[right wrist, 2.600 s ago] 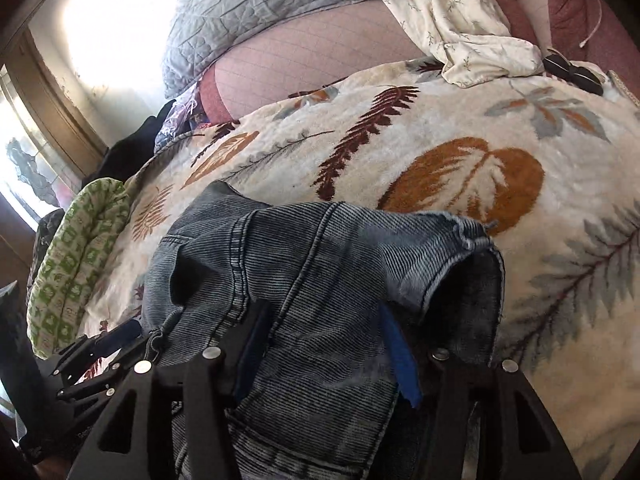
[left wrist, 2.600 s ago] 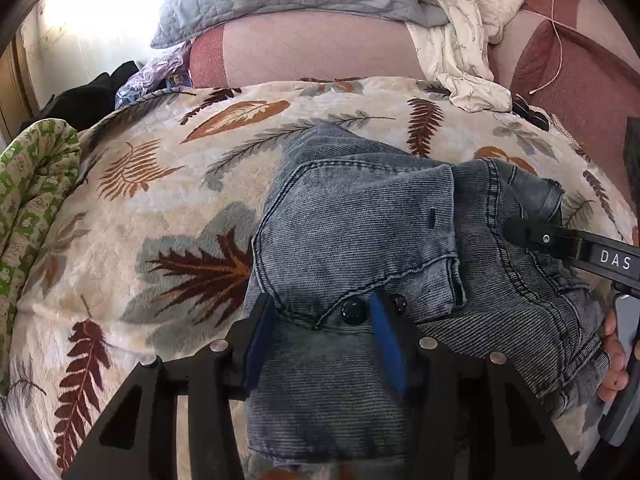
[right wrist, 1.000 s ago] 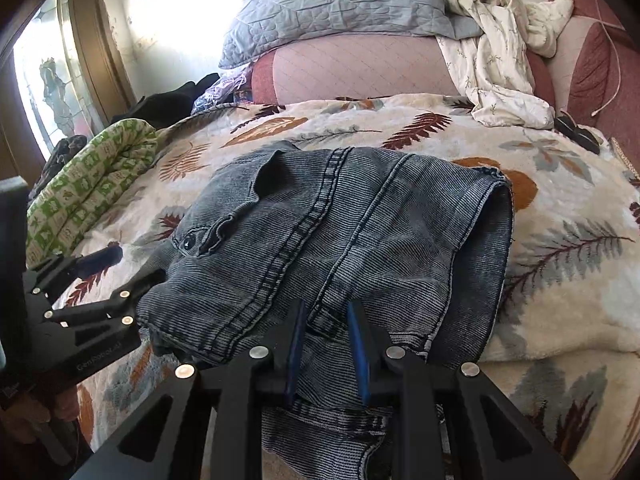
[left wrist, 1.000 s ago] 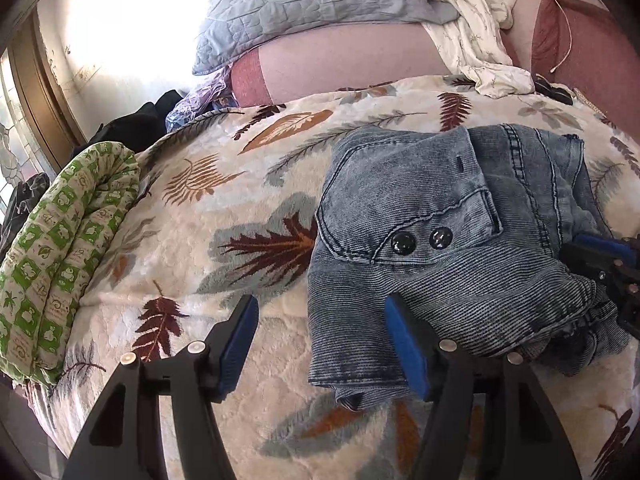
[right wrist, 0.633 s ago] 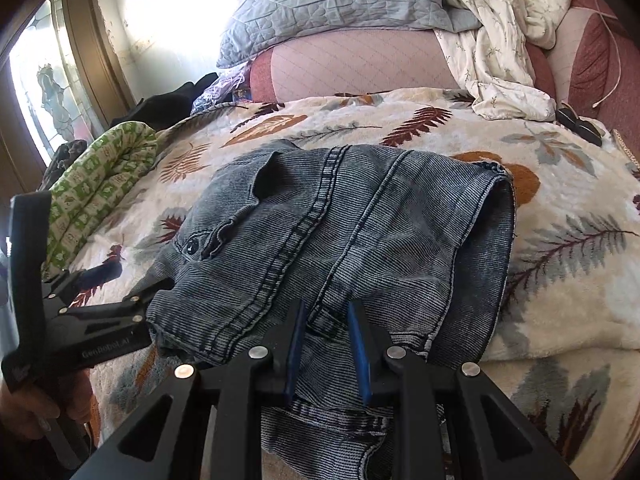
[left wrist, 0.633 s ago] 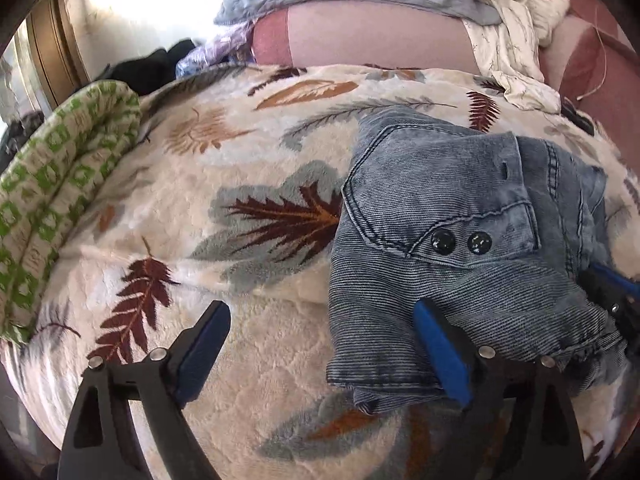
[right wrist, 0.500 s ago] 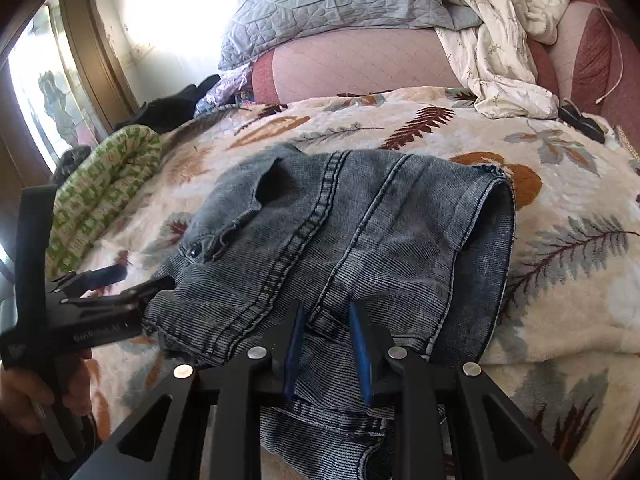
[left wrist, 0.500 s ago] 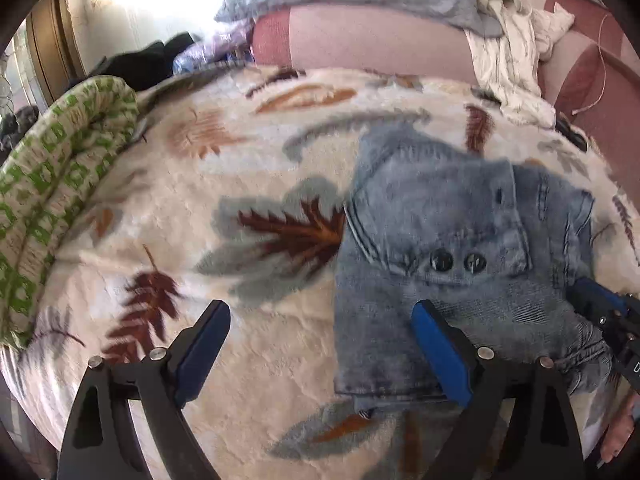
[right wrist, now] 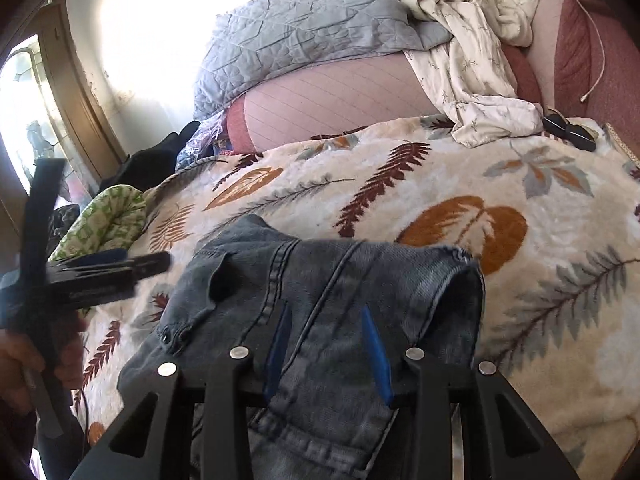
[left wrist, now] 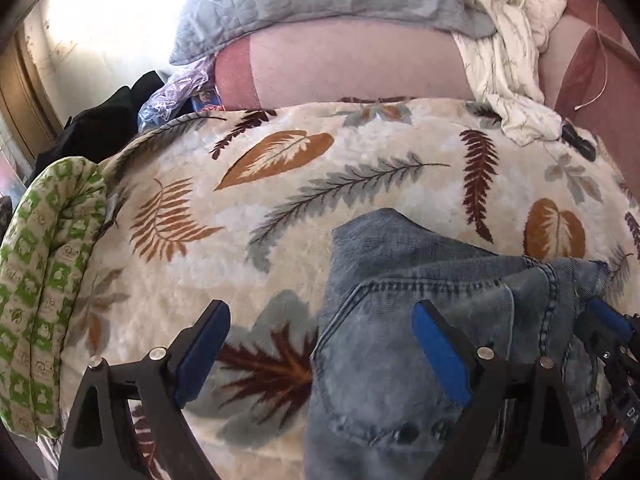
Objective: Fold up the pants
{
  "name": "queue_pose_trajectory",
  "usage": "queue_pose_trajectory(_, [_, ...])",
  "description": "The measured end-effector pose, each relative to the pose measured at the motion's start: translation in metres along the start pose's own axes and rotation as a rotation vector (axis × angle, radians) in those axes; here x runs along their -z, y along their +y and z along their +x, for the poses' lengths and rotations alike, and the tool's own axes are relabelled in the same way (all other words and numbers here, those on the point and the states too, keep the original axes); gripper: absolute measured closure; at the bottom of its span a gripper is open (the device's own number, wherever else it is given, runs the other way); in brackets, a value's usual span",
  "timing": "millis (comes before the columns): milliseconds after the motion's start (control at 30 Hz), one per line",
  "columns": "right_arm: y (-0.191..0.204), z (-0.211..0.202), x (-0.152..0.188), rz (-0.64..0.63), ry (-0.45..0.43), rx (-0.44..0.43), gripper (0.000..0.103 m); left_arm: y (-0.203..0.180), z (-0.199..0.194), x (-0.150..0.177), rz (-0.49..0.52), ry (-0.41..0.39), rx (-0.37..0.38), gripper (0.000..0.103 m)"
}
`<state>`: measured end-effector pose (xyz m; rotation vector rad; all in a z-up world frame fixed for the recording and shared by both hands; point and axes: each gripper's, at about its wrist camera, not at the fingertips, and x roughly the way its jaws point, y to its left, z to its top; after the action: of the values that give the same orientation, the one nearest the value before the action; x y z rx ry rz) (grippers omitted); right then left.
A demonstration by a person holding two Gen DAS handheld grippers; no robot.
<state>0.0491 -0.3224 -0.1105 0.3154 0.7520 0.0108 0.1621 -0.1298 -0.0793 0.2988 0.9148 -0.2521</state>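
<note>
Folded grey-blue denim pants (left wrist: 404, 292) lie on a leaf-print blanket (left wrist: 280, 200); they also show in the right wrist view (right wrist: 340, 276). My left gripper (left wrist: 320, 344) is wide open and empty, straddling the pants' left edge, with its right finger over the denim. It also shows at the left of the right wrist view (right wrist: 132, 260). My right gripper (right wrist: 326, 336) is open over the near part of the pants, its blue pads apart with denim between them. Its tip shows at the right of the left wrist view (left wrist: 608, 320).
A green patterned rolled cloth (left wrist: 40, 280) lies along the bed's left edge. A grey quilted pillow (right wrist: 304, 32) and a cream garment (right wrist: 472, 64) rest on the pink headboard cushion (right wrist: 332, 100). Dark clothes (left wrist: 104, 120) sit at the back left. A dark object (right wrist: 568, 128) lies at back right.
My right gripper has opened from nearly shut on the denim. Both grippers have moved forward and lower over the pants. My left gripper stays wide open.
</note>
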Motion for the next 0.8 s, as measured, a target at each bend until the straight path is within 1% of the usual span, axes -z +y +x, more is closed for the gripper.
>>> queue_pose_trajectory(33, [-0.001, 0.006, -0.005, -0.002, 0.007, 0.002, 0.063, -0.005, 0.003, -0.003, 0.014, 0.003, -0.009, 0.011])
queue_pose_trajectory(100, [-0.009, 0.02, -0.008, 0.023, 0.053, -0.001, 0.063, -0.014, 0.009, -0.01, 0.023, 0.001, -0.024, 0.011])
queue_pose_trajectory(167, [-0.016, 0.028, -0.007, 0.061, 0.083, -0.008, 0.063, -0.023, 0.014, -0.014, 0.041, 0.006, -0.005, 0.011])
queue_pose_trajectory(200, [-0.019, 0.03, -0.007, 0.077, 0.093, -0.013, 0.06, -0.031, 0.021, -0.016, 0.069, 0.021, -0.013, 0.011])
queue_pose_trajectory(267, [-0.025, 0.033, -0.006, 0.099, 0.108, -0.011, 0.05, -0.038, 0.03, -0.017, 0.091, 0.031, -0.039, 0.011])
queue_pose_trajectory(300, [-0.028, 0.034, -0.005, 0.113, 0.12, -0.012, 0.048, -0.04, 0.037, -0.018, 0.101, 0.041, -0.05, 0.011])
queue_pose_trajectory(333, [-0.033, 0.037, -0.004, 0.138, 0.139, -0.014, 0.044, -0.041, 0.044, -0.018, 0.105, 0.063, -0.059, 0.011])
queue_pose_trajectory(367, [-0.036, 0.04, -0.003, 0.161, 0.152, -0.022, 0.043, -0.041, 0.05, -0.017, 0.1, 0.088, -0.065, 0.01])
queue_pose_trajectory(467, [-0.046, 0.044, -0.001, 0.234, 0.176, -0.064, 0.042, -0.035, 0.067, -0.018, 0.069, 0.139, -0.055, 0.009])
queue_pose_trajectory(533, [-0.045, 0.044, 0.0, 0.223, 0.177, -0.058, 0.042, -0.03, 0.076, -0.02, 0.047, 0.159, -0.052, 0.009])
queue_pose_trajectory(700, [-0.04, 0.045, 0.001, 0.188, 0.187, -0.031, 0.042, -0.029, 0.091, -0.026, 0.044, 0.173, -0.093, 0.009])
queue_pose_trajectory(800, [-0.042, 0.045, 0.001, 0.19, 0.197, -0.035, 0.042, -0.034, 0.094, -0.032, 0.076, 0.162, -0.126, 0.009])
